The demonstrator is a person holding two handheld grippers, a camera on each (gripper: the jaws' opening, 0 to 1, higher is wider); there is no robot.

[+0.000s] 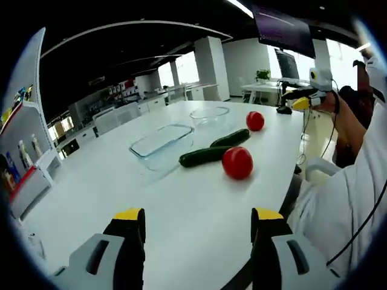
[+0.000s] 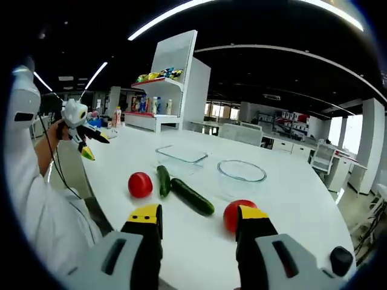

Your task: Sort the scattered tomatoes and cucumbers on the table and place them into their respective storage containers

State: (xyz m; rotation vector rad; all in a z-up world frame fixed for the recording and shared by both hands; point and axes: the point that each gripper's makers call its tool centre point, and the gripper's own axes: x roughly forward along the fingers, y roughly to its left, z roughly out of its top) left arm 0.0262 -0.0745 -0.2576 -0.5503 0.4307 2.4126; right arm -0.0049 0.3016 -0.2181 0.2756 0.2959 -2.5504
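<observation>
Two red tomatoes point(image 1: 237, 162) point(image 1: 255, 121) and two dark green cucumbers point(image 1: 204, 156) point(image 1: 230, 138) lie on the white table point(image 1: 121, 181). Beyond them stand a rectangular glass container point(image 1: 162, 144) and a round glass bowl point(image 1: 209, 115), both empty. My left gripper point(image 1: 198, 217) hovers open over the near table, well short of them. In the right gripper view, my right gripper point(image 2: 198, 214) is open, and its right jaw partly hides one tomato point(image 2: 231, 212). The other tomato point(image 2: 140, 184), the cucumbers point(image 2: 163, 180) point(image 2: 192, 196), the container point(image 2: 181, 156) and the bowl point(image 2: 241, 172) lie ahead.
A person in a white sleeve point(image 1: 344, 199) stands at the table's edge. Their hand holds the right gripper point(image 1: 311, 96) high at the right and the left gripper point(image 2: 81, 136) at the left. A shelf of goods point(image 2: 160, 90) stands behind the table.
</observation>
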